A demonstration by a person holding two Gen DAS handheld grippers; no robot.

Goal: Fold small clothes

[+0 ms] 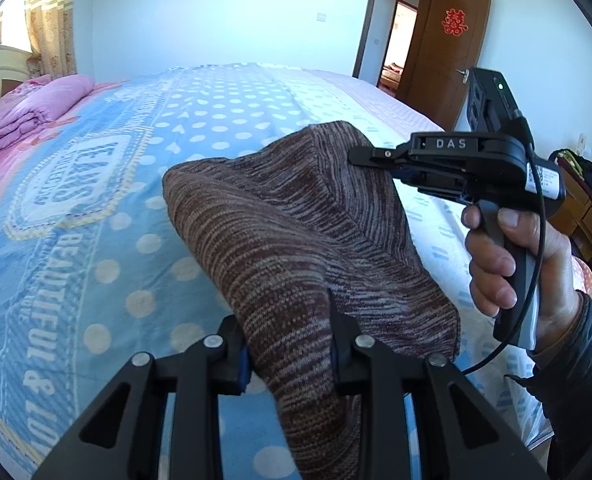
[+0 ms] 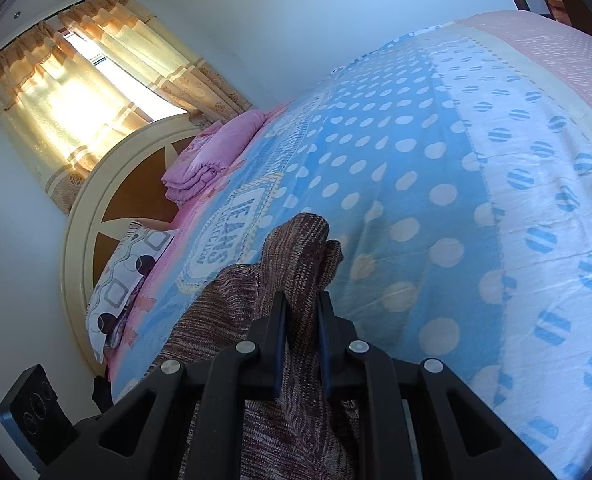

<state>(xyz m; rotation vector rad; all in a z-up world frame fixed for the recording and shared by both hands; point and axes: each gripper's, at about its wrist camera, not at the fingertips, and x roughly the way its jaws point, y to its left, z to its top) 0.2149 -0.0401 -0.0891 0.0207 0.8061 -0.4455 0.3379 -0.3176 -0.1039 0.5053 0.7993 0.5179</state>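
Your right gripper (image 2: 302,312) is clamped on a bunched fold of the brown knit garment (image 2: 283,256), lifted over the blue polka-dot bedspread (image 2: 416,152). A folded pink quilt (image 2: 211,156) lies near the headboard (image 2: 95,200).

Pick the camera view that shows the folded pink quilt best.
Right wrist view: the pink quilt shows its stacked folds, lying on the bed beside the headboard. The left wrist view shows it only at the frame's left edge, distorted.
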